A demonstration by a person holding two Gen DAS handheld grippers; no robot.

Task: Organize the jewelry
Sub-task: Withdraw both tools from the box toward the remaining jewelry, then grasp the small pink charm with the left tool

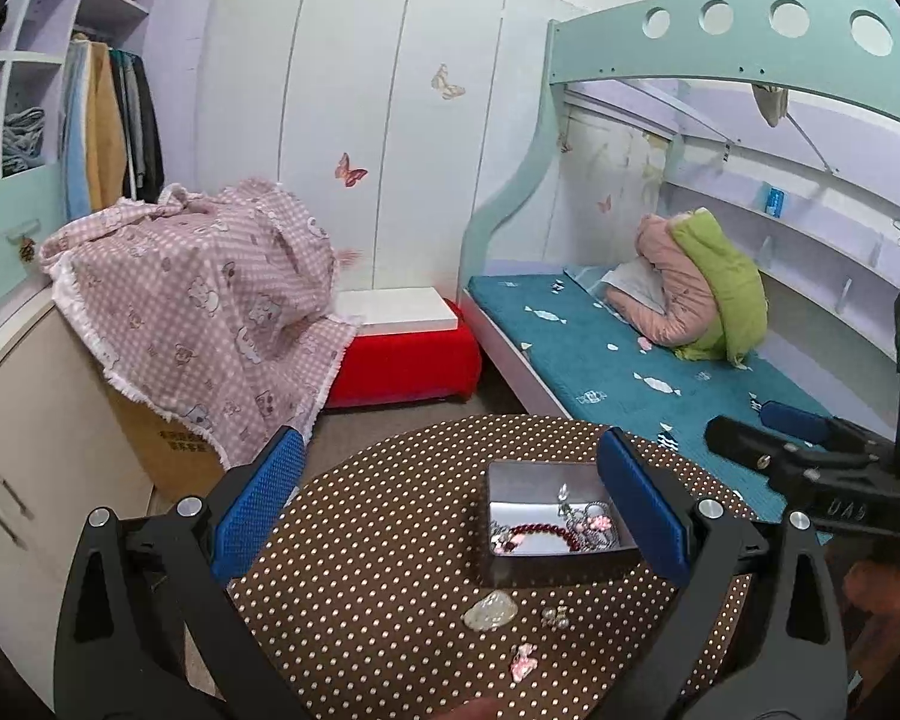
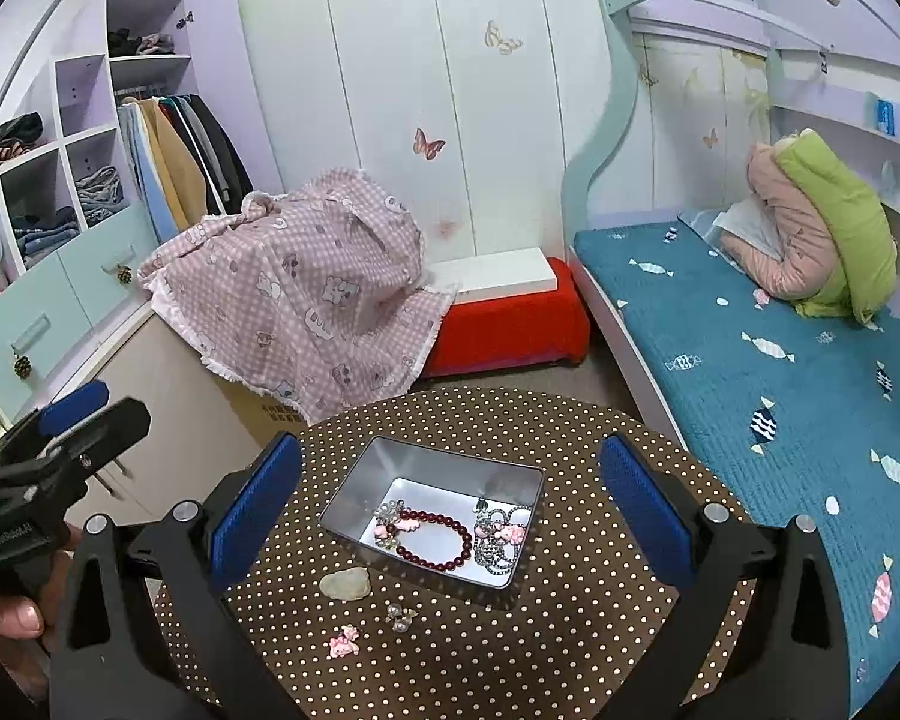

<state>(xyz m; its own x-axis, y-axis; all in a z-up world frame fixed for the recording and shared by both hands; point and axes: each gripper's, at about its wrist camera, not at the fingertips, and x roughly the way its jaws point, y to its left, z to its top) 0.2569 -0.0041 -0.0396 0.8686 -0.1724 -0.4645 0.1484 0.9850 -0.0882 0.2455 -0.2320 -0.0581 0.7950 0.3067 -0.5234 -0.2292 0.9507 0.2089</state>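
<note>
Jaws of both grippers gaped empty; tin [image 2: 432,516] held bracelet [image 2: 435,543], while stone [image 2: 346,584], earrings [image 2: 400,617], charm [image 2: 344,642] waited lower-centre on bench [image 2: 570,450].

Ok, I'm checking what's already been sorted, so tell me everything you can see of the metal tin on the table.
The tin is a shallow rectangular box of dull silver metal, lidless, sitting flat on the brown polka-dot tablecloth. Inside lie a dark red bead bracelet, pink charms and a tangle of silvery chains. A pale stone, pearl earrings and a pink charm lie outside, just in front of it. Neither gripper touches it.
</note>
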